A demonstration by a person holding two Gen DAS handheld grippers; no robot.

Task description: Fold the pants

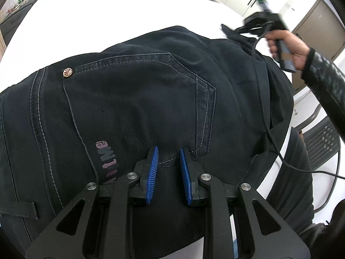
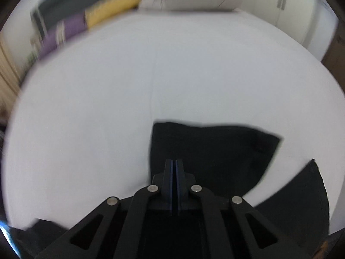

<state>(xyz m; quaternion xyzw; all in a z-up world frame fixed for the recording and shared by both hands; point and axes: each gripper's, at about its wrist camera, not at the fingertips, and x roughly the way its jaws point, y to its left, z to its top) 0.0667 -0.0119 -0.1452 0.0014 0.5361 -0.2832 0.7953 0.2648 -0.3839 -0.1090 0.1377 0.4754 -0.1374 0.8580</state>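
Here, the left gripper (image 1: 169, 157) is sitting low in the centre of the left wrist view, its blue pads (image 1: 152, 172) standing a little apart with a pinch of dark fabric at the pocket's bottom seam between them; whether they are truly pressing on it cannot be told. It looks as though this hand is anchoring the seat of the pants (image 1: 133, 99) so the cloth stays put while the other end is being handled. The pants are filling the middle of that view, back pocket up, spread on the white bed (image 1: 120, 15). At the upper right, a hand (image 1: 286, 47) is carrying the right gripper (image 1: 228, 29) over the far edge of the dark fabric.

In the right wrist view, that gripper's fingers (image 2: 170, 179) are pressed together at lower centre. A dark flap of the pants is lying just behind and to the right of the tips; whether any cloth is caught between them cannot be told.
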